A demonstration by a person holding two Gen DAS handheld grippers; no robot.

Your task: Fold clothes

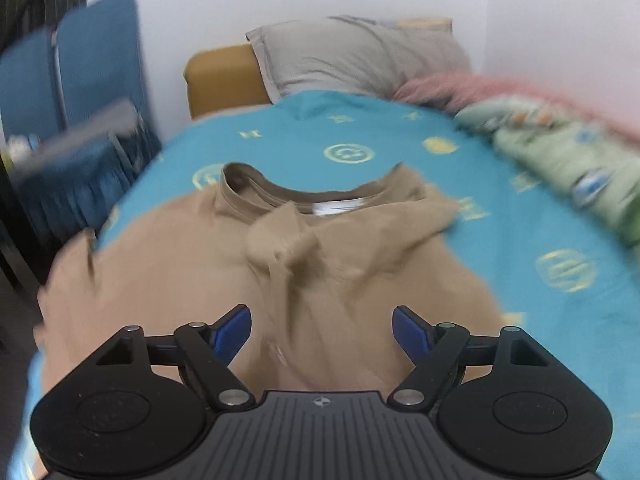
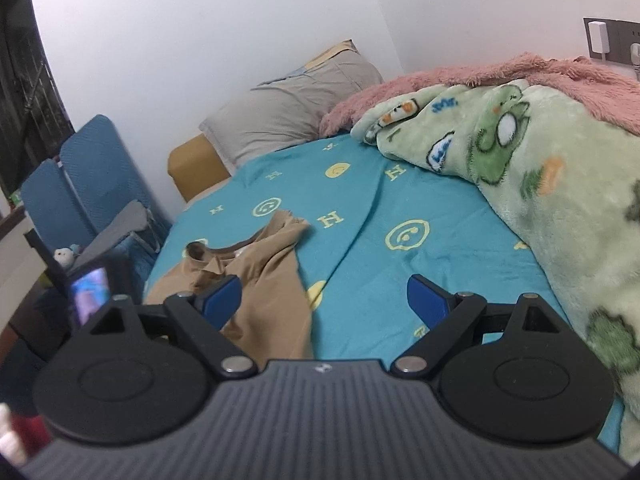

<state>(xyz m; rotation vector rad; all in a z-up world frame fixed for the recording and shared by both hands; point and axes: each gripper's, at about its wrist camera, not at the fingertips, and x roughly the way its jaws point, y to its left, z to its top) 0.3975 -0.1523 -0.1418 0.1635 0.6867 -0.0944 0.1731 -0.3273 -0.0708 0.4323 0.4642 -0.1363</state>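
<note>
A tan T-shirt (image 1: 192, 264) lies on the turquoise bed sheet (image 1: 540, 220), collar toward the pillow, with one sleeve folded in over the chest. My left gripper (image 1: 322, 330) hovers over the shirt's lower body, blue pads wide apart, with only flat cloth showing below the gap. In the right wrist view the same shirt (image 2: 264, 276) lies at the left. My right gripper (image 2: 324, 300) stands open over the shirt's right edge and the sheet (image 2: 440, 216), with nothing between its pads.
A grey pillow (image 1: 352, 56) rests against a mustard headboard (image 1: 224, 80). A green cartoon blanket (image 2: 540, 184) and a pink fluffy blanket (image 2: 500, 76) are heaped along the bed's right side. Blue folding chairs (image 1: 68, 72) stand left of the bed.
</note>
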